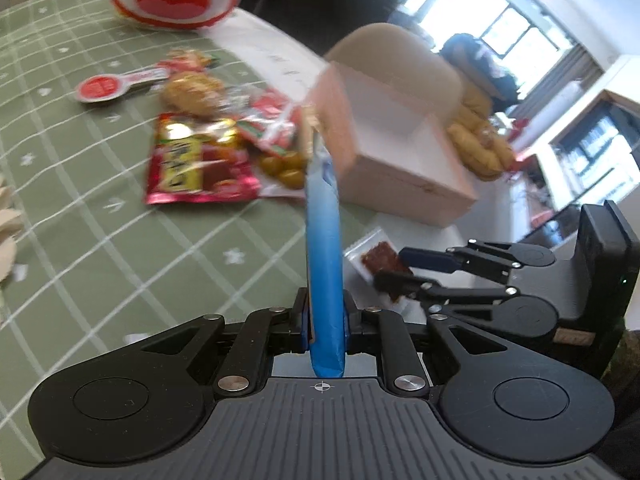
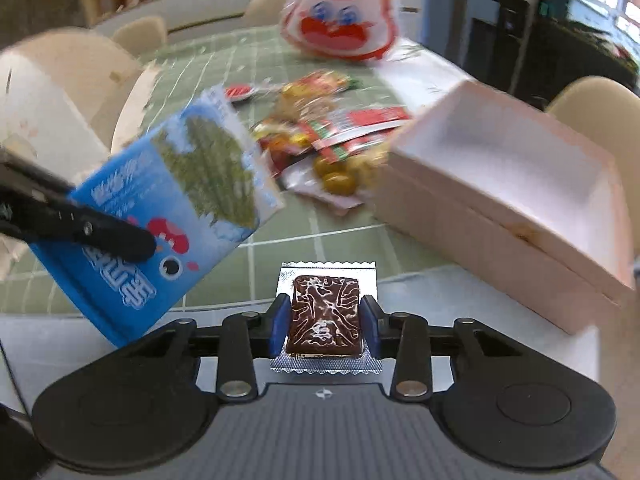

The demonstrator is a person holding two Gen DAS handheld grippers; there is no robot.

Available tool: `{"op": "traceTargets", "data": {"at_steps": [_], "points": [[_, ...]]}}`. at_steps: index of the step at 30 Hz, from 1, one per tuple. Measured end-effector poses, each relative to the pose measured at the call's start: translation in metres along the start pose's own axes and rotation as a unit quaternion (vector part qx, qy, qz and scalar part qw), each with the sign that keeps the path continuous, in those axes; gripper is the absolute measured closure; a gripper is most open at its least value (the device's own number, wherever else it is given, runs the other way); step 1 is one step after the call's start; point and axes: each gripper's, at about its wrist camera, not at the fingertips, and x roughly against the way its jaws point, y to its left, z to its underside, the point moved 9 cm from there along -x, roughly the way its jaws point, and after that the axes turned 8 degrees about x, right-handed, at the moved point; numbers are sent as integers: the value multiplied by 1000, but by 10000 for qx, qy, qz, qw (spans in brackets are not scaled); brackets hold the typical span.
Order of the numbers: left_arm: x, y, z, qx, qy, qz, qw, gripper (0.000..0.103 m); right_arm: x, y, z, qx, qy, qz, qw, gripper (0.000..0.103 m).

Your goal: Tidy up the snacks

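Snacks lie in a heap (image 1: pixel 224 136) on the green checked tabletop (image 1: pixel 100 220), just beside a pale pink box (image 2: pixel 500 184) with its top open. The heap has a shiny red packet (image 1: pixel 196 160), a red and green packet (image 1: pixel 268 124), some small yellow-green round sweets (image 1: pixel 284 168) in a clear wrap, and a red and white spoon-shaped pack (image 1: pixel 112 86). A big white bag with a red smiling face and blue eyes (image 2: pixel 340 20) sits at the far side of the tabletop, apart from the heap.

The left gripper (image 1: pixel 326 320) has its fingers pinching a blue snack packet (image 1: pixel 325 248) near its bottom end. In the left view the packet is seen edge-on and sticks up and away, with its far tip in front of the box corner. In the right view the same packet shows its flat face, with a picture of green seaweed and a little red cartoon shape on it, and it is up in the air.

The right gripper (image 2: pixel 325 318) has its fingers pinching a small clear packet (image 2: pixel 325 316) with a dark brown-red slab inside. That packet is held flat, near the tabletop's pale edge, close to the near side of the pink box.

Cream chairs (image 2: pixel 596 104) stand around the tabletop. Both pictures are a bit blurry.
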Motion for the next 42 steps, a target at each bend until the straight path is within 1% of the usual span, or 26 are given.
{"op": "traceTargets", "data": {"at_steps": [2,4,6,8,10,12,14,16,18,20,21,23,26,28,30,31,33,35,37,39,42], "points": [[1,-19,-9,-75,-47,268,9996,85,24,-15,-4,-101,-200,92,9997,66],[4,-46,-31,-232,-217,609,9976,85,53,-32,-12,-67,-512,359,9980,66],[5,-75,-59,-402,-465,934,9937,85,83,-55,-24,-68,-851,783,9933,66],[2,-104,-93,-576,-758,1222,9879,85,109,-81,-36,-217,-1144,1202,9859,66],[-10,-125,-125,-642,-1023,1326,9838,85,129,-105,-45,-420,-1373,1517,9779,66],[-37,-132,-153,-417,-1083,1338,9842,85,138,-123,-49,-620,-1485,1743,9715,66],[-79,-125,-170,-45,-895,1237,9883,83,139,-135,-50,-813,-1502,1894,9669,66],[-111,-117,-173,-40,-804,1111,9905,79,133,-143,-48,-1017,-1471,1892,9655,66],[-139,-107,-168,-87,-693,823,9942,79,122,-145,-44,-1144,-1376,1845,9664,66],[-157,-92,-161,-26,-509,569,9971,79,110,-146,-41,-1198,-1244,1815,9681,66],[-160,-84,-160,-5,-485,503,9976,79,102,-147,-40,-1217,-1164,1807,9690,66],[-156,-71,-158,44,-535,314,9981,79,90,-149,-38,-1275,-1048,1747,9707,66],[-135,-59,-153,62,-642,44,9979,79,70,-150,-39,-1380,-915,1651,9723,66],[-118,-56,-145,-83,-688,-299,9971,79,54,-154,-43,-1466,-826,1573,9731,66],[-103,-52,-137,-246,-647,-702,9951,79,34,-156,-47,-1543,-721,1488,9741,66],[-99,-50,-134,-269,-620,-790,9946,79,24,-157,-48,-1597,-668,1440,9743,65],[-90,-45,-126,-287,-565,-820,9946,79,7,-161,-48,-1760,-514,1367,9735,64],[-82,-41,-121,-326,-575,-854,9941,79,-6,-163,-46,-1998,-380,1351,9697,63],[-76,-35,-118,-393,-623,-963,9926,79,-13,-159,-46,-2061,-347,1253,9698,61],[-74,-26,-116,-339,-636,-980,9926,79,-16,-149,-50,-1949,-366,1193,9729,60],[-70,-6,-117,-43,-668,-853,9941,79,-18,-131,-60,-1587,-383,1167,9797,59]]}}
